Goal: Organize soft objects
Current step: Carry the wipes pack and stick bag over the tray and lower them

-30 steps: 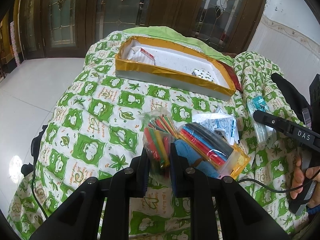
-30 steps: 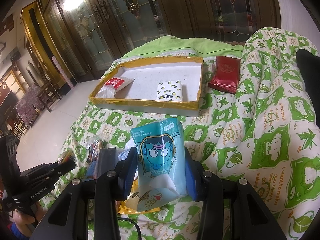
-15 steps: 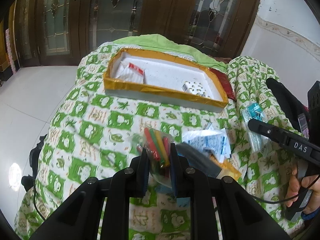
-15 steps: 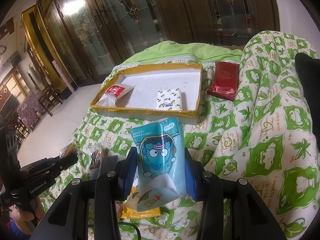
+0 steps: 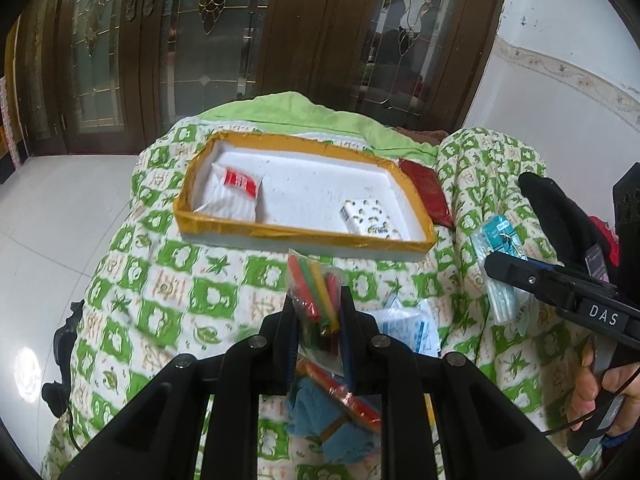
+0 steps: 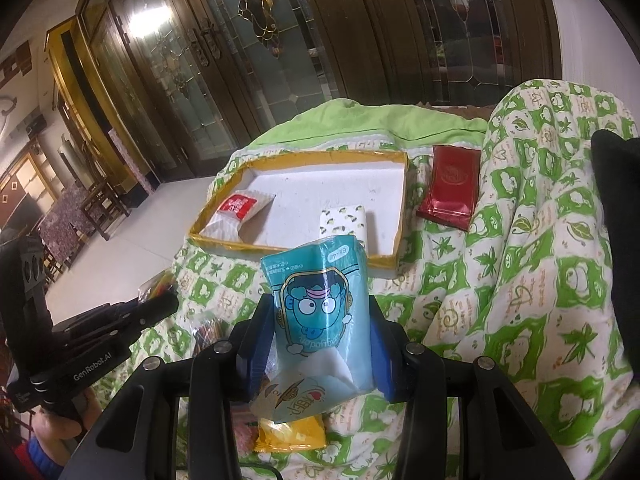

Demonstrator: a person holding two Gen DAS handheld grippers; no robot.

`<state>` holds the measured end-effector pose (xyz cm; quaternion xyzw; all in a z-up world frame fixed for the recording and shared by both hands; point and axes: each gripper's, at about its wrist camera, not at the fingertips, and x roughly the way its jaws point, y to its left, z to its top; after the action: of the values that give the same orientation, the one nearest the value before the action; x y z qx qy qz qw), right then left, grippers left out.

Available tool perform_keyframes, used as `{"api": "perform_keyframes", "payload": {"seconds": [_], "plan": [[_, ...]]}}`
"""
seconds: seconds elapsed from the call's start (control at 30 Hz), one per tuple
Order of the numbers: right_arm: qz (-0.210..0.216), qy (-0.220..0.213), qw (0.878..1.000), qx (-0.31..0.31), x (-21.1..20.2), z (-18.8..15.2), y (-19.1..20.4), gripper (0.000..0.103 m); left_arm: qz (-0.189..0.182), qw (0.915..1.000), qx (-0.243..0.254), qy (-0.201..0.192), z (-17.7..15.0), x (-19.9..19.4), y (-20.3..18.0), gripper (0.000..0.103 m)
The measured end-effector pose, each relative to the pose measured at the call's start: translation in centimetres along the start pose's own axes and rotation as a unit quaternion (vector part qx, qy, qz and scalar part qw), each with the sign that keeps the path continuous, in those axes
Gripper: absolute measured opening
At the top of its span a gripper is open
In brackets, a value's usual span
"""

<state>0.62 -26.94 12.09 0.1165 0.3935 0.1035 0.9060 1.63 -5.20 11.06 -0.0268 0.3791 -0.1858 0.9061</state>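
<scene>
In the left wrist view, the left gripper (image 5: 318,320) is seen at the lower centre of the frame, its jaws pinched on a clear bag of coloured sticks (image 5: 316,296) that is held above the green-and-white patterned blanket (image 5: 168,292). Below it, at the bottom centre, a blue knitted item (image 5: 320,412) and a second pack of coloured sticks (image 5: 348,394) are seen lying on the blanket. A yellow-rimmed white tray (image 5: 280,235) is placed across the middle of the frame; a white packet with a red label (image 5: 236,192) is seen in its left part and a small lemon-print tissue pack (image 5: 368,218) in its right part. A dark red pouch (image 5: 426,192) is laid just beside the tray's right end. In the right wrist view, the right gripper (image 6: 320,340) is seen at the lower centre, its jaws closed against the sides of a teal cartoon tissue pack (image 6: 316,304), which is held upright in front of the tray's near rim. A yellow packet (image 6: 292,434) is seen under it at the bottom of the frame. A bare hand (image 5: 596,392) is visible at the lower right edge of the left wrist view, on the right gripper's handle.
</scene>
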Motion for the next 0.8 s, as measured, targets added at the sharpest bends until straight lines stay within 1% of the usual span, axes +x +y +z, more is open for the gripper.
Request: {"api": "perform_keyframes", "payload": {"seconds": [0.3, 0.6, 0.8], "plan": [[0.008, -0.005, 1.0, -0.004, 0.3, 2.6, 0.8, 0.047, -0.003, 1.0, 0.0, -0.002, 1.2, 0.7, -0.2, 0.017], [0.003, -0.023, 1.0, -0.012, 1.9, 5.9, 1.4, 0.047, -0.001, 1.0, 0.001, -0.004, 2.4, 1.6, 0.1, 0.017], [0.001, -0.023, 1.0, -0.002, 3.4, 8.0, 0.3, 0.047, 0.001, 1.0, -0.007, -0.002, 3.6, 2.6, 0.9, 0.017]]}}
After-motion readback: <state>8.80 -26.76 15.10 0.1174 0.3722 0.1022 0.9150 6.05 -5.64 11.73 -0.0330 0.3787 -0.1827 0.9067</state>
